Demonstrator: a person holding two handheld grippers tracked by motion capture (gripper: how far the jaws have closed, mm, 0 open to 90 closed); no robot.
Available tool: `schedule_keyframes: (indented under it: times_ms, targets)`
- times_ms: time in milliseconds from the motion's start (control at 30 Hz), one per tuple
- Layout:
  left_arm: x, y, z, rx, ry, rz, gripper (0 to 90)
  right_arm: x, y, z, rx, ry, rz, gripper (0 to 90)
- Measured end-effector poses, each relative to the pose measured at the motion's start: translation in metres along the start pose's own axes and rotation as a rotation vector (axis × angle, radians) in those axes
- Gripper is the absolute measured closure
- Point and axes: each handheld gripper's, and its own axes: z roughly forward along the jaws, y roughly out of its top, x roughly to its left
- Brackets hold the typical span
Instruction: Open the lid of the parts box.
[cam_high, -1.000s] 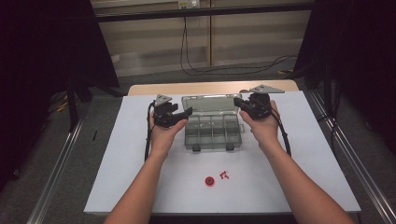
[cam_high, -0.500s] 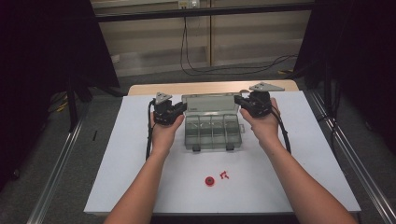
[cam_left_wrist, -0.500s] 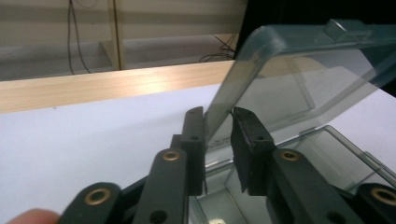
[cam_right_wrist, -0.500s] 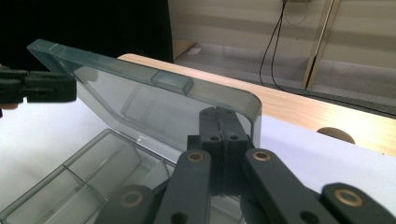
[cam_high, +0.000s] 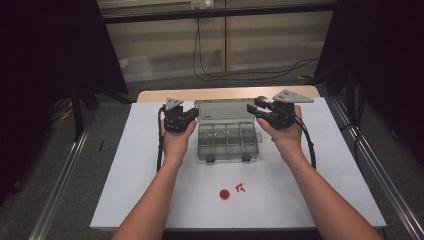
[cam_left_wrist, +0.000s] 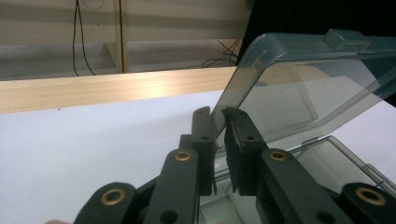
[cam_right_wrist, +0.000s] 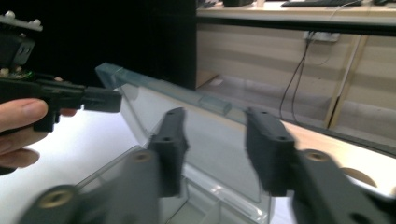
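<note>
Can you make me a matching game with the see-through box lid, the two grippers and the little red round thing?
Things:
1. lid
2. left gripper
3. right gripper
4. red round piece

States:
A. fingers apart, gripping nothing
B. lying on the white table sheet, in front of the box
C. pinching the lid's edge
D. tilted up, open

Pairs: 1-D, 2-C, 3-A, 4-B

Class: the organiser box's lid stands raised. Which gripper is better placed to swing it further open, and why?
Left. The left gripper pinches the lid edge, whereas the right gripper's jaws have just been opening and stand apart around the lid's other end, probably not gripping.
</note>
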Motion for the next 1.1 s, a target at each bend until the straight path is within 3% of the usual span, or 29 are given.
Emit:
schedule_keyframes:
  times_ms: [67, 133, 167, 267, 333, 467, 600, 667, 833, 1100]
  targets:
    - [0.001, 0.000, 0.000, 0.000, -0.005, -0.002, 82.3, -0.002, 0.000, -0.001, -0.004, -0.023, 0.009, 40.7]
    - [0.001, 0.000, 0.000, 0.001, -0.007, -0.004, 82.4, -0.004, 0.000, 0.001, 0.009, -0.100, 0.017, 14.5]
    - [0.001, 0.000, 0.000, 0.005, -0.008, -0.004, 82.4, -0.005, -0.001, 0.005, 0.040, -0.146, 0.034, 8.0]
    - [0.001, 0.000, 0.000, 0.003, -0.002, -0.014, 82.4, -0.009, -0.007, 0.011, 0.077, -0.143, 0.048, 6.8]
    - [0.001, 0.000, 0.000, 0.002, -0.001, -0.018, 82.4, -0.012, -0.012, 0.015, 0.093, -0.154, 0.060, 10.1]
    - [0.001, 0.000, 0.000, 0.006, 0.001, -0.018, 82.7, -0.017, -0.023, 0.023, 0.123, -0.147, 0.109, 41.3]
    - [0.001, 0.000, 0.000, 0.006, 0.001, -0.016, 82.9, -0.017, -0.032, 0.031, 0.151, -0.149, 0.102, 58.4]
    - [0.001, 0.000, 0.000, 0.002, -0.002, -0.017, 83.0, -0.016, -0.035, 0.033, 0.163, -0.174, 0.092, 64.8]
    - [0.001, 0.000, 0.002, 0.001, 0.005, -0.016, 83.3, -0.017, -0.037, 0.037, 0.163, -0.234, 0.122, 83.0]
    - [0.003, -0.004, 0.010, 0.007, 0.013, -0.032, 81.8, -0.018, -0.038, 0.038, 0.170, -0.249, 0.140, 87.1]
